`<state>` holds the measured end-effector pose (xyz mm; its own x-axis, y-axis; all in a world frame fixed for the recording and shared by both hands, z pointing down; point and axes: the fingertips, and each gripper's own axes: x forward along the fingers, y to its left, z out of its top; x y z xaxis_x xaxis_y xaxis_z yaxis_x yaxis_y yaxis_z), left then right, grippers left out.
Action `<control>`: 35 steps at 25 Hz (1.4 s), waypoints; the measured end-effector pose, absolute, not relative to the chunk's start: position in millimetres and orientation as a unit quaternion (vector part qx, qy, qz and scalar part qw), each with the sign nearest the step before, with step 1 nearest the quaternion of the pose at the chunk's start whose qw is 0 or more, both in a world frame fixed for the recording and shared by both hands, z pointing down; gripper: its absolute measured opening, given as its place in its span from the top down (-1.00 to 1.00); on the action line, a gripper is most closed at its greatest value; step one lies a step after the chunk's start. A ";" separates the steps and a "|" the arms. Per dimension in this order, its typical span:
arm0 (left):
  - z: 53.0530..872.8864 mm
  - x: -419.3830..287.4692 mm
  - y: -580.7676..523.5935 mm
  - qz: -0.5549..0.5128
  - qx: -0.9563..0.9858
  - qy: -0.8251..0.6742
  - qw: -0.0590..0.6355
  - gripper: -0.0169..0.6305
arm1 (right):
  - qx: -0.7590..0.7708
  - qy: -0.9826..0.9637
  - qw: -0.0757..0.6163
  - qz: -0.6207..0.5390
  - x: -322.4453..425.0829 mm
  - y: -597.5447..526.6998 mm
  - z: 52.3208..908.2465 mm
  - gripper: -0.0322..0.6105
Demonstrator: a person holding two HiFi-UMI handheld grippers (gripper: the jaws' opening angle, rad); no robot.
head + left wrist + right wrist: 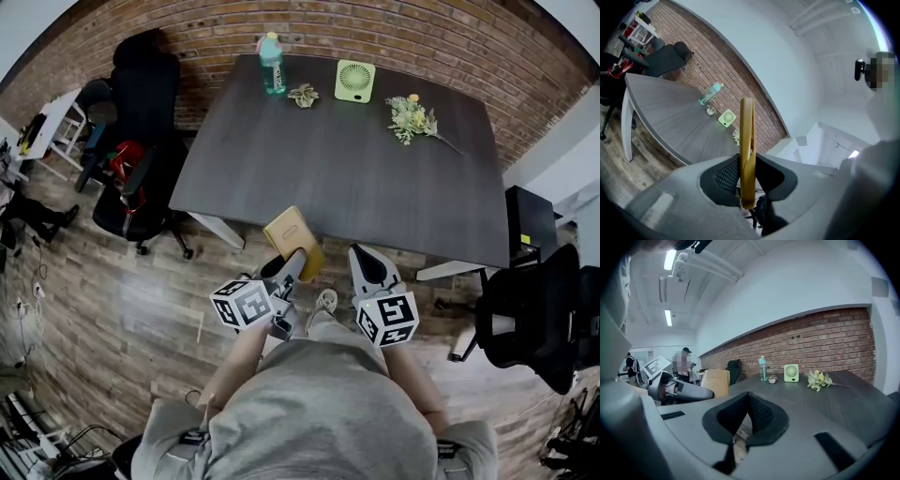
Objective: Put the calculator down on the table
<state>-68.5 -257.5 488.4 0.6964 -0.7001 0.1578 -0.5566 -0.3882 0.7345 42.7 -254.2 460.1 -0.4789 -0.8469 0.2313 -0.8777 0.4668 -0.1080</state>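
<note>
At the table's point(356, 169) near edge, off its surface, the yellow calculator point(292, 236) hangs in the left gripper point(292, 264). Its long axis runs from the jaws toward the tabletop, its thin edge turned to that gripper's camera. The jaws pinch its near end. Just beside it, the right gripper point(362, 255) is pressed together, empty.

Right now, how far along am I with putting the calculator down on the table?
Done: the calculator is picked up, clamped on edge in the left claw. In hand: it is held in the air by the near edge of the table, not resting on it. To do: lay it on the table and open the claw. The right claw is closed and empty.
</note>
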 end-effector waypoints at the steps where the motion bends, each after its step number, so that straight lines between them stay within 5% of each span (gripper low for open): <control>1: 488.9 -66.7 -264.1 -0.089 0.828 -0.379 0.403 0.67 | 0.507 -0.852 0.073 0.106 45.5 -261.0 459.7 0.89; 35: 520.0 -19.8 -418.9 -0.050 0.815 -0.381 0.434 0.67 | 0.500 -0.852 0.095 0.124 80.7 -408.0 482.5 0.89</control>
<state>-19.8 -418.9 520.0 0.7041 -0.6649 0.2491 -0.5781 -0.3332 0.7448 80.7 -408.0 482.5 -0.4816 -0.8288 0.2848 -0.8756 0.4689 -0.1160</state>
